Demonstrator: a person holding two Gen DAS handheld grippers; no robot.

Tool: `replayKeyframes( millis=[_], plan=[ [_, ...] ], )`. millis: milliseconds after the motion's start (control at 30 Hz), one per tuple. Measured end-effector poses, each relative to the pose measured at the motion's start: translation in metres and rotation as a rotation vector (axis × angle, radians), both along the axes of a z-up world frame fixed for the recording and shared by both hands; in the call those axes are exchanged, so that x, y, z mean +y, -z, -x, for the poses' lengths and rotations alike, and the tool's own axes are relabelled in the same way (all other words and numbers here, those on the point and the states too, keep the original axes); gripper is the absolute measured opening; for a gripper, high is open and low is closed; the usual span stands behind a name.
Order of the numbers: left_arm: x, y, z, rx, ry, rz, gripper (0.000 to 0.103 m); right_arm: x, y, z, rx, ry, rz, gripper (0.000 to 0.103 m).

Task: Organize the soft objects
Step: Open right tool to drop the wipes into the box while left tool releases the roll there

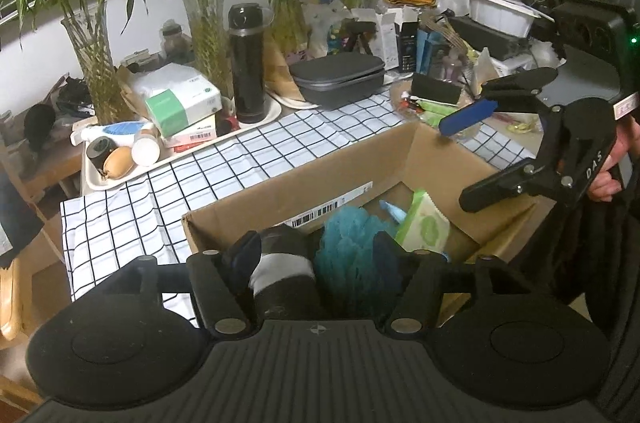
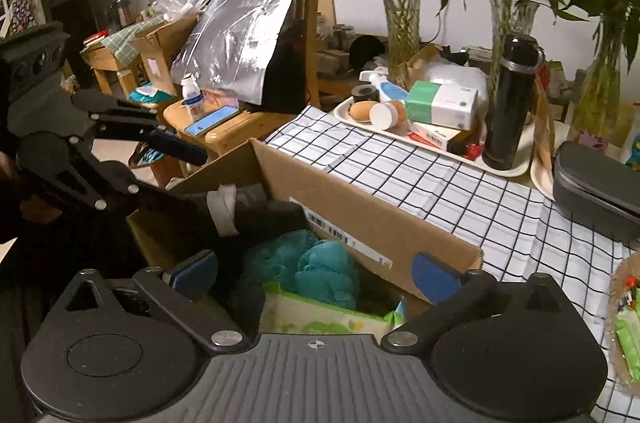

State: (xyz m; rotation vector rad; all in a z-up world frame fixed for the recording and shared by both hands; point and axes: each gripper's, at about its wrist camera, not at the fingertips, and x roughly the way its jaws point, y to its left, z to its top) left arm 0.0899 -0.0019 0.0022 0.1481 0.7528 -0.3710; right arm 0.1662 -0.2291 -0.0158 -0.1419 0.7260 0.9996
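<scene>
both tongs released over the cardboard box (image 1: 280,183); black flask (image 1: 249,63) and tray (image 1: 120,179) stand behind.

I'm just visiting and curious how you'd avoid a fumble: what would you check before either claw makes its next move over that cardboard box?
1. Left claw open: ok, not clamped on the black-and-white roll.
2. Roll inside the cardboard box: ok, near a corner.
3. Roll settled on the bottom: cannot tell.
4. Right claw open and empty: ok, above the teal pouf and wipes pack.
5. Claws apart from each other: ok.
</scene>
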Motion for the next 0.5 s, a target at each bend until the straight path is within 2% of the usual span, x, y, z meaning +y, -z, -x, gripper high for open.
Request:
replayKeyframes(
  millis=[500],
  plan=[
    [0.016, -0.012, 0.001, 0.030, -0.052, 0.042, 0.061, -0.009, 0.003, -0.022, 0.010, 0.105, -0.045, 0.103]
  ],
)
